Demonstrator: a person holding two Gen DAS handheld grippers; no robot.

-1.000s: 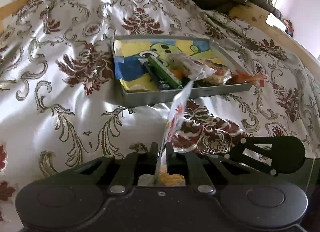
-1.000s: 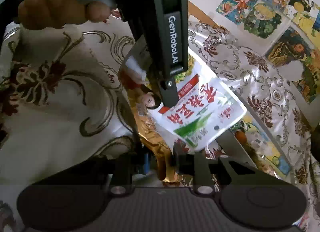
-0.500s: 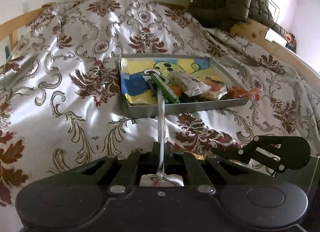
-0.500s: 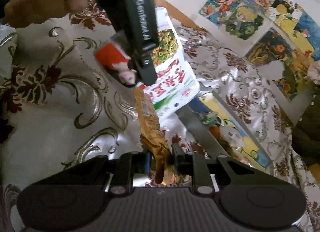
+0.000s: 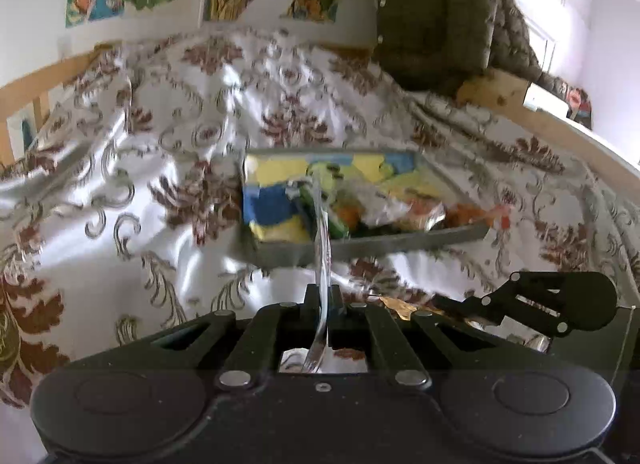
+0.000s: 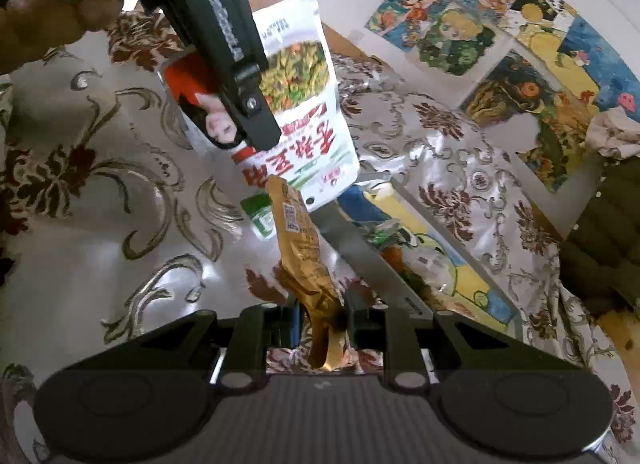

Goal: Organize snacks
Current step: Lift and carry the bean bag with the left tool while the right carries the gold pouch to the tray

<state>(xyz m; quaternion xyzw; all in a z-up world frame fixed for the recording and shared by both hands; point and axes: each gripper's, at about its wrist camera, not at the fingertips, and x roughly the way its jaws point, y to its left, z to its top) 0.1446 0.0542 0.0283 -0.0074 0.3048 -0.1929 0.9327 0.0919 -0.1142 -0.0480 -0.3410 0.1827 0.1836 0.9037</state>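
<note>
Left claw (image 5: 322,296): clenched on white packet (image 6: 308,104)
Right claw (image 6: 320,314): clenched on gold packet (image 6: 304,248)
Tray (image 5: 400,242): on bed (image 5: 120,192), holding snacks (image 5: 384,208)

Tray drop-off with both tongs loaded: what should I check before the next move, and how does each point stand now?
1. Left tongs gripping the white snack packet: ok, it is pinched edge-on between the fingers.
2. Right tongs gripping the gold snack packet: ok, clamped at its lower end.
3. The two packets apart: cannot tell, they overlap in the right wrist view.
4. Free room in the grey tray: ok, its left part shows bare lining.
5. Packets over the tray: not ok, both hang short of its near wall, above the bedspread.
6. Snacks already in the tray contained: not ok, an orange packet sits at the right corner rim.
</note>
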